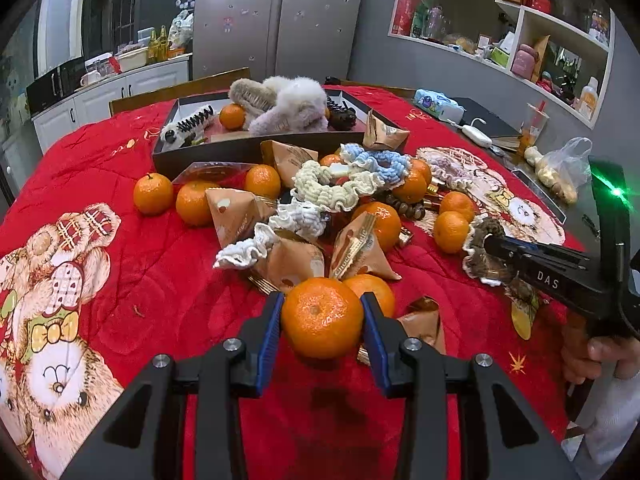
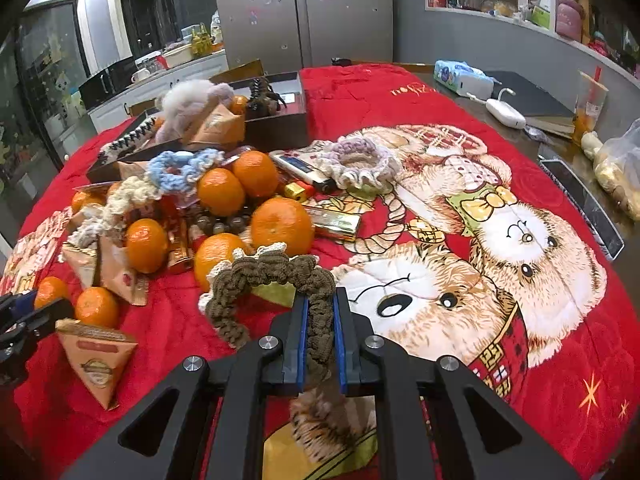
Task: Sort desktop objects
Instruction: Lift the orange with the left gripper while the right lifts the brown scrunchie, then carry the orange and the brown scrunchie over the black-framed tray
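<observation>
While clamped, brown scrunchie (image 2: 276,280) loop upright.

Orange mandarins (image 1: 322,316) and tan wrappers (image 1: 236,212) crowd a red blanket (image 1: 168,280) printed with plaid-dressed bears; brown (image 2: 276,280), blue (image 2: 180,168) and cream scrunchies (image 1: 328,188) lie among them.

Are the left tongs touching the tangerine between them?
Touching. The left wrist view shows both blue pads pressed against the tangerine held in the left tongs.
</observation>
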The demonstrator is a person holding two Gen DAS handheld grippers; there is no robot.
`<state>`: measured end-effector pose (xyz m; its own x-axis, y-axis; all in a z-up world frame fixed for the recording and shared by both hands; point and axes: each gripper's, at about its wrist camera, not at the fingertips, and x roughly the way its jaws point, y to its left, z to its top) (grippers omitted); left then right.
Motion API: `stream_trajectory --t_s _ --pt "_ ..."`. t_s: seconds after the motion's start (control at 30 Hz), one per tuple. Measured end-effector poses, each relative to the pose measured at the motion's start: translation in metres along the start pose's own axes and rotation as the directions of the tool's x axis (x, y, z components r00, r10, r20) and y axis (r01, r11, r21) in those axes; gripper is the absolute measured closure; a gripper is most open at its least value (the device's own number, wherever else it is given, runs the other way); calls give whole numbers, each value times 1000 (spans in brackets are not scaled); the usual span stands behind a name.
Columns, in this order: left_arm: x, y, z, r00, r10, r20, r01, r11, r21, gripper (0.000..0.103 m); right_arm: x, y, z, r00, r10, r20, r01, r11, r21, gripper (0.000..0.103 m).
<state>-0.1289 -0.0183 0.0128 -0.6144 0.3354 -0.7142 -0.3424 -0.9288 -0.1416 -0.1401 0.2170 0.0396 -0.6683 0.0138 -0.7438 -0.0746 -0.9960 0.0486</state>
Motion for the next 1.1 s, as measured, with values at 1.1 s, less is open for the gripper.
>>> stream_trajectory --t_s 1.1 --pt "-108 0 38 965 50 258 -68 996 62 63 -104 116 56 962 111 251 -68 982 -174 92"
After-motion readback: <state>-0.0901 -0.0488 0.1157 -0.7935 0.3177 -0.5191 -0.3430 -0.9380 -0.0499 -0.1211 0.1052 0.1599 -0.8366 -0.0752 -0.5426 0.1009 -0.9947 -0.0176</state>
